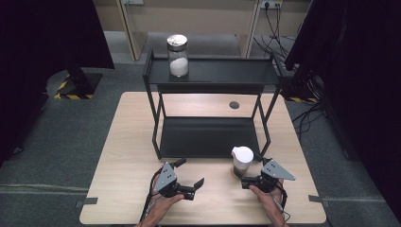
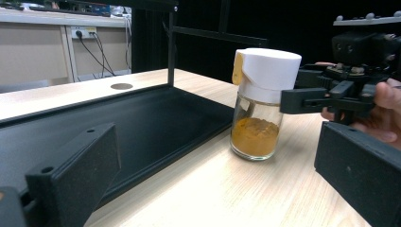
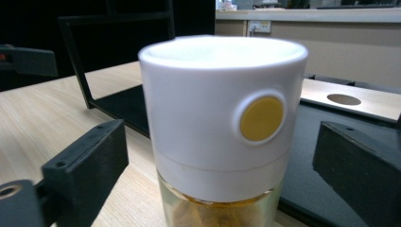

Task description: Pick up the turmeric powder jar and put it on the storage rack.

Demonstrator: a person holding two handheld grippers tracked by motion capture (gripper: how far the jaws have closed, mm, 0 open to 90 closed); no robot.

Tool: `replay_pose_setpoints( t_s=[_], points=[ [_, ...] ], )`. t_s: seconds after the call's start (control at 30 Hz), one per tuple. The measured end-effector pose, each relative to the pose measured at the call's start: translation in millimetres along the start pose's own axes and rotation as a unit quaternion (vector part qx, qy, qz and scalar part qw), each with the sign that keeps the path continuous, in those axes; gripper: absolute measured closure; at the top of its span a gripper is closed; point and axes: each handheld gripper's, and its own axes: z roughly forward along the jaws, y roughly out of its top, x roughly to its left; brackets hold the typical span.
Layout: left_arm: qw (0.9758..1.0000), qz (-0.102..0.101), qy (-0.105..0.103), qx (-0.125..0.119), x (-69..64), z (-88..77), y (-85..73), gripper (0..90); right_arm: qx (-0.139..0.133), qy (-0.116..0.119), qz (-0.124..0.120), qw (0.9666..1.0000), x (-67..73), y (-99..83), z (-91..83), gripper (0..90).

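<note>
Wooden table with a black two-tier rack: the right gripper is closing in on a spice jar.

The white-capped jar of orange powder stands on the table by the rack's lower tray, between the right gripper's parted jaws, which have not yet clamped it; next they likely need to pinch below the cap and lift. The left gripper hovers open and empty. A jar of white powder stands on the top shelf.
</note>
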Motion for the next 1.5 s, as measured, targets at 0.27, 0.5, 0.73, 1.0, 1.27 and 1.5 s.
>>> replay_pose_setpoints(
  t_s=[0.27, 0.5, 0.73, 1.0, 1.27, 1.5],
  points=[
    [1.0000, 0.000, 0.001, 0.000, -0.1, -0.1, 0.0, 0.4, 0.014, 0.006, 0.005, 0.9999, -4.0, 1.7, 4.3, 17.2],
    [1.0000, -0.001, 0.000, 0.000, 0.3, -0.1, 0.0, 0.4, 0.028, 0.013, 0.002, 0.9995, -5.9, 4.4, 8.7, 30.1],
    [1.0000, -0.004, 0.001, 0.002, 0.9, 0.3, -0.5, 0.5, 0.036, 0.012, -0.003, 0.9993, -4.4, 9.0, 8.0, 30.8],
    [1.0000, -0.007, 0.002, 0.003, 1.7, 0.5, -1.0, 0.6, 0.033, 0.023, 0.000, 0.9992, -3.1, 13.8, 5.1, 30.9],
    [0.9999, -0.012, 0.004, 0.005, 1.8, 1.1, -1.9, 0.6, 0.032, 0.030, -0.001, 0.9991, 1.2, 20.8, 2.9, 30.9],
    [0.9999, -0.013, 0.005, 0.006, 2.3, 1.3, -2.4, 0.6, 0.029, 0.038, -0.008, 0.9988, 3.9, 32.8, 0.6, 30.9]
  ],
)
